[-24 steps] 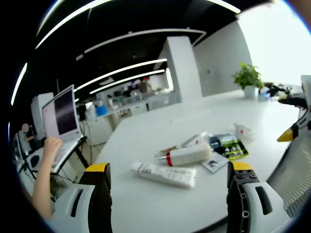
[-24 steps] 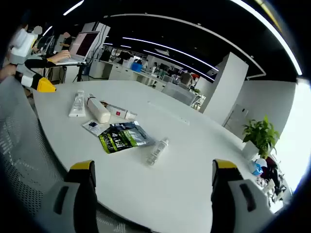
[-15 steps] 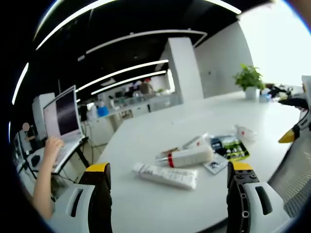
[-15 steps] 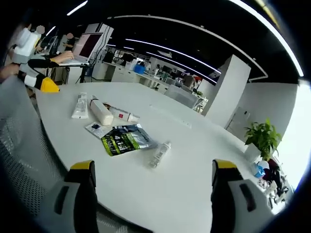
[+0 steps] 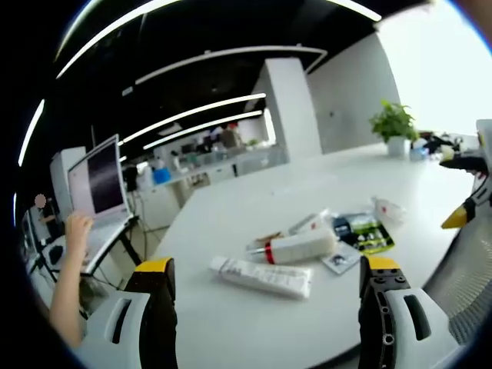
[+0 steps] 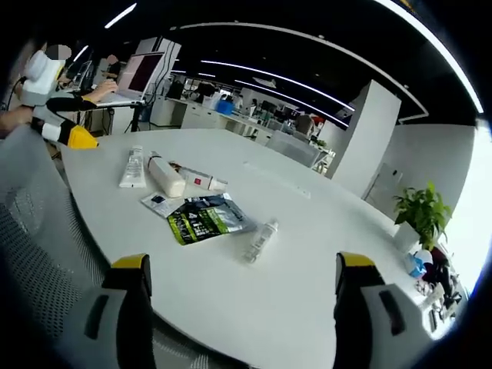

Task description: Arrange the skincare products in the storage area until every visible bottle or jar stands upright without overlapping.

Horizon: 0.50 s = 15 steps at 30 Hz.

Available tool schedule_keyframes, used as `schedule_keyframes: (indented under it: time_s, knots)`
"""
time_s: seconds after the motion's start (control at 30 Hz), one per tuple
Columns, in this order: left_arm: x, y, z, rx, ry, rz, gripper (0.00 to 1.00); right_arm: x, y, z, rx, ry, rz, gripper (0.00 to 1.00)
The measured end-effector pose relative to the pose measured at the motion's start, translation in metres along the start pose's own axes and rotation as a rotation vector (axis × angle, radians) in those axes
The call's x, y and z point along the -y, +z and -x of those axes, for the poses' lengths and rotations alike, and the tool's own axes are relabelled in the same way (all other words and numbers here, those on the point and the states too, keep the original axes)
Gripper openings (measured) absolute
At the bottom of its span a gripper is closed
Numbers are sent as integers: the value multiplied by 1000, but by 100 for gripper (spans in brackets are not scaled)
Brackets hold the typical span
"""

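Bare white surface (image 6: 254, 307) lies open near the right hand-held gripper (image 6: 240, 304), while farther left the clear bottle (image 6: 260, 239), green pouch (image 6: 201, 219) and lying tubes (image 6: 173, 178) crowd together.

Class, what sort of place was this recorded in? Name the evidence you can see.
Most likely an open-plan office: a large white table, an open laptop with a person's hand at it, long ceiling strip lights, and a potted plant.

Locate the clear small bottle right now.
In the right gripper view, the clear bottle lies flat on the white table, just right of the green sachet.
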<state>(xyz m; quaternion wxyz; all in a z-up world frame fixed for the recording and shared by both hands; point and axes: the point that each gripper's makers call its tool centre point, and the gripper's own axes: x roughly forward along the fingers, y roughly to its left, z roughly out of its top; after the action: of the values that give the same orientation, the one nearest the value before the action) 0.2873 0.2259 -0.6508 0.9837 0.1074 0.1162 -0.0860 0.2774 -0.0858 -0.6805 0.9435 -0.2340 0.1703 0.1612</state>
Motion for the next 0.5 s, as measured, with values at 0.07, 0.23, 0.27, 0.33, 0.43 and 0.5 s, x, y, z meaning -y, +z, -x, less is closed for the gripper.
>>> schedule_keyframes:
  time_s: [0.07, 0.23, 0.27, 0.33, 0.43, 0.5]
  knots:
    - [-1, 0, 0, 0, 6, 0, 97, 1, 0, 0, 0, -9, 0, 100]
    - [0, -2, 0, -16, 4, -5, 97, 3, 2, 1, 5, -19, 5, 100]
    - [0, -1, 0, -12, 1, -6, 97, 3, 2, 1, 7, -19, 6, 100]
    - [2, -1, 0, -14, -7, -3, 97, 4, 3, 1, 12, -22, 7, 100]
    - [3, -3, -1, -26, -10, -6, 97, 5, 0, 1, 2, -28, 7, 100]
    - [3, -2, -1, -24, -3, -14, 97, 5, 0, 1, -2, -30, 5, 100]
